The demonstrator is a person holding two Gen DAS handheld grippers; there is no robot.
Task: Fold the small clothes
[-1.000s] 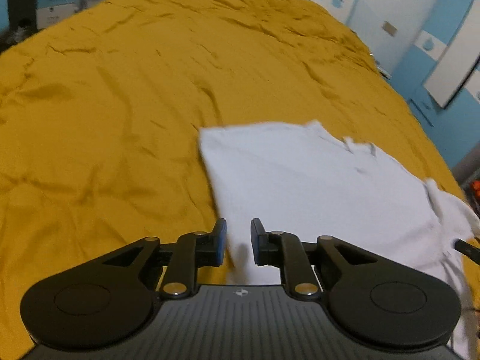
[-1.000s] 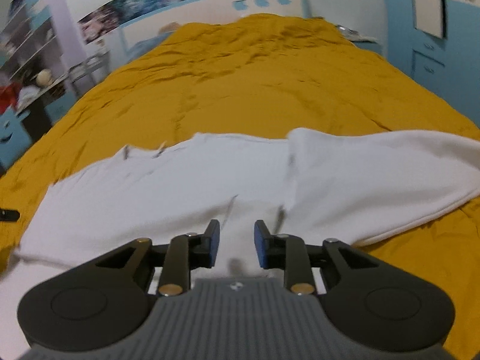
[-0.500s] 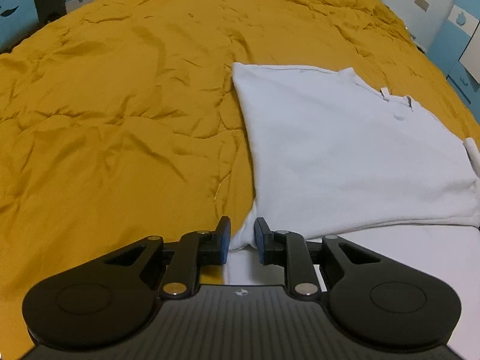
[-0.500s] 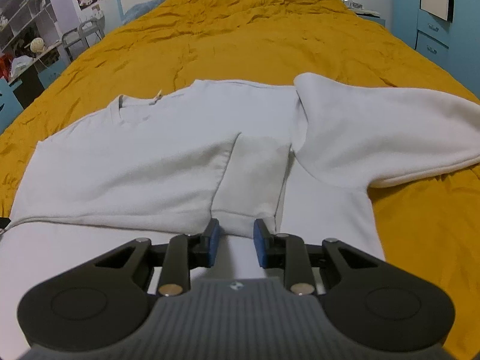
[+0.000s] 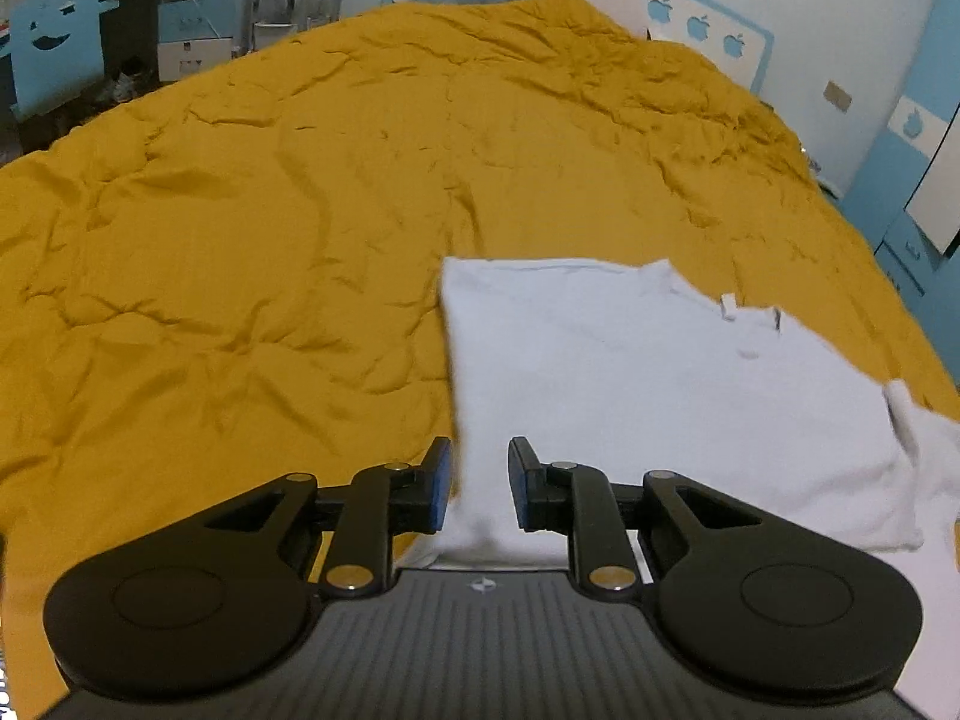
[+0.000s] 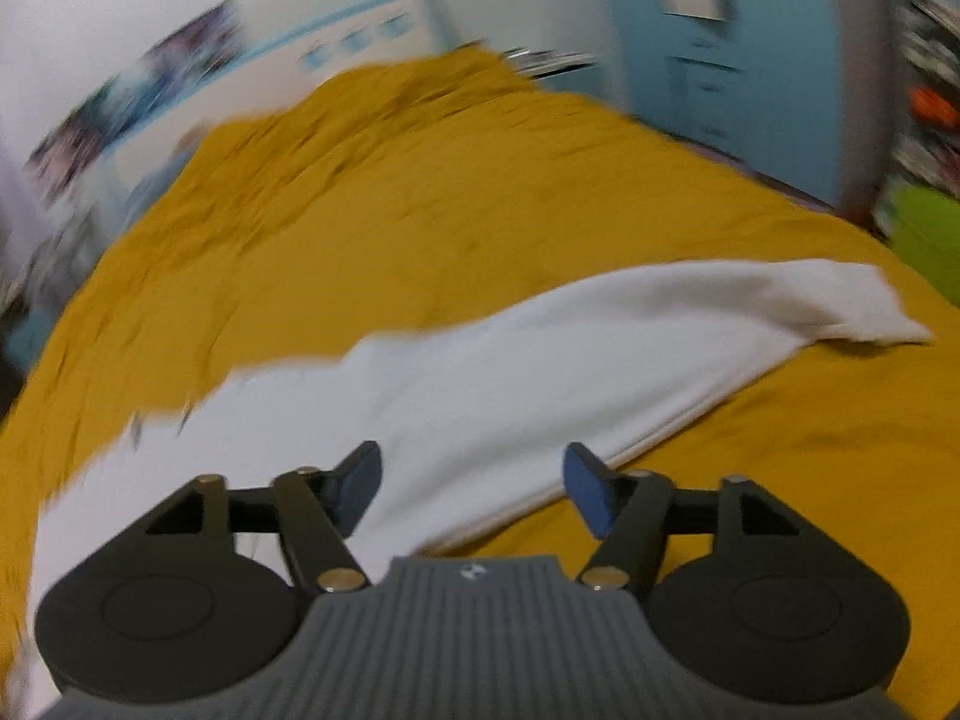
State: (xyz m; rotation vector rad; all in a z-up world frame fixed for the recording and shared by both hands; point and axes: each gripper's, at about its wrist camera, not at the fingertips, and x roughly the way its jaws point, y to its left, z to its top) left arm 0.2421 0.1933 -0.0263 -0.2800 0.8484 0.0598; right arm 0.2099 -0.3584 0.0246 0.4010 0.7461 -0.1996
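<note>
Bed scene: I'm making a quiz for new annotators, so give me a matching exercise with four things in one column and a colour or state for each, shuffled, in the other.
Things:
1. bedspread
2. shirt
3. right gripper
4. cabinet

Colour or state:
A. white, partly folded, one sleeve stretched out
B. blue, against the wall
C. mustard yellow, wrinkled
D. jaws wide and opening, nothing pressed between the pads

Pairs: 1-C, 2-A, 3-D, 4-B
</note>
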